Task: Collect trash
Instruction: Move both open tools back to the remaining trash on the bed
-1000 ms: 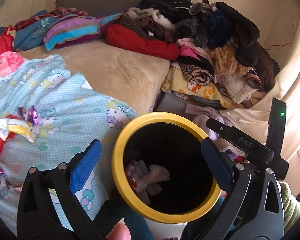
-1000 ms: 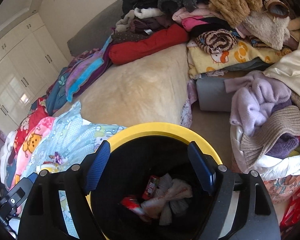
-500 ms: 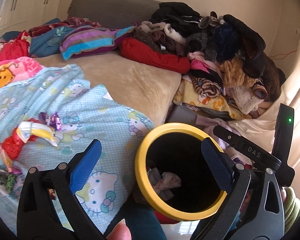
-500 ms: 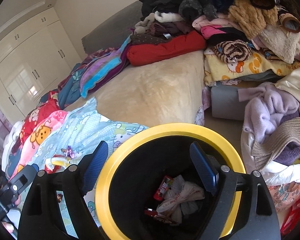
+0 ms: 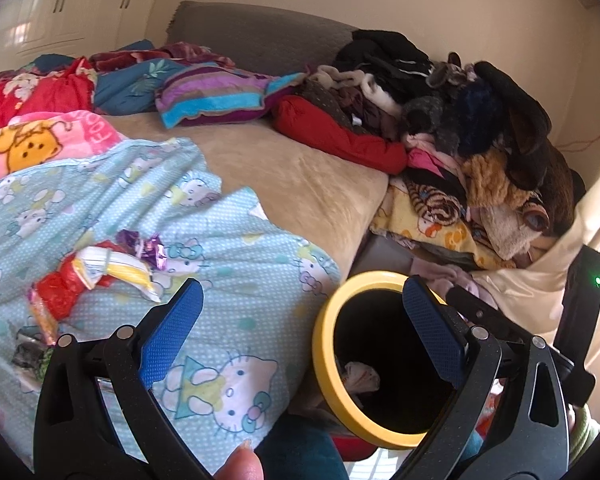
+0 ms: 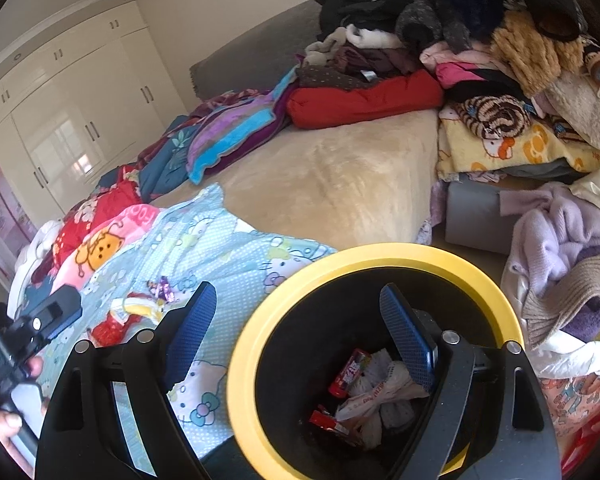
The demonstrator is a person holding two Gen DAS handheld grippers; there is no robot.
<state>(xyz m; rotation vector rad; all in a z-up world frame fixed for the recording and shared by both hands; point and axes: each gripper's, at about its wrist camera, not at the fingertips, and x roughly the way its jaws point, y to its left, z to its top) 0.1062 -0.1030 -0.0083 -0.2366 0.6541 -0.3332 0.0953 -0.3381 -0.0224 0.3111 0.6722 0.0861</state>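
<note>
A black bin with a yellow rim [image 5: 324, 356] [image 6: 244, 344] stands beside the bed and holds wrappers and crumpled paper [image 6: 376, 396]. More trash lies on the blue Hello Kitty blanket [image 5: 228, 264]: a red, white and yellow wrapper [image 5: 96, 272], a purple foil wrapper [image 5: 148, 246] and dark scraps [image 5: 30, 354]. These also show in the right wrist view [image 6: 132, 312]. My left gripper [image 5: 298, 320] is open and empty, above the blanket's edge and the bin. My right gripper [image 6: 296, 320] is open and empty, over the bin's left rim.
A beige mattress [image 5: 292, 176] stretches behind the blanket. Piled clothes [image 5: 460, 128] fill the right side, folded bedding [image 5: 212, 96] the far left. Loose clothes [image 6: 560, 248] lie right of the bin. White wardrobes [image 6: 68, 120] stand at the back.
Both grippers have moved left, away from over the bin toward the blanket. The bin now sits further right in both views, and more of the trash on the blanket shows.
</note>
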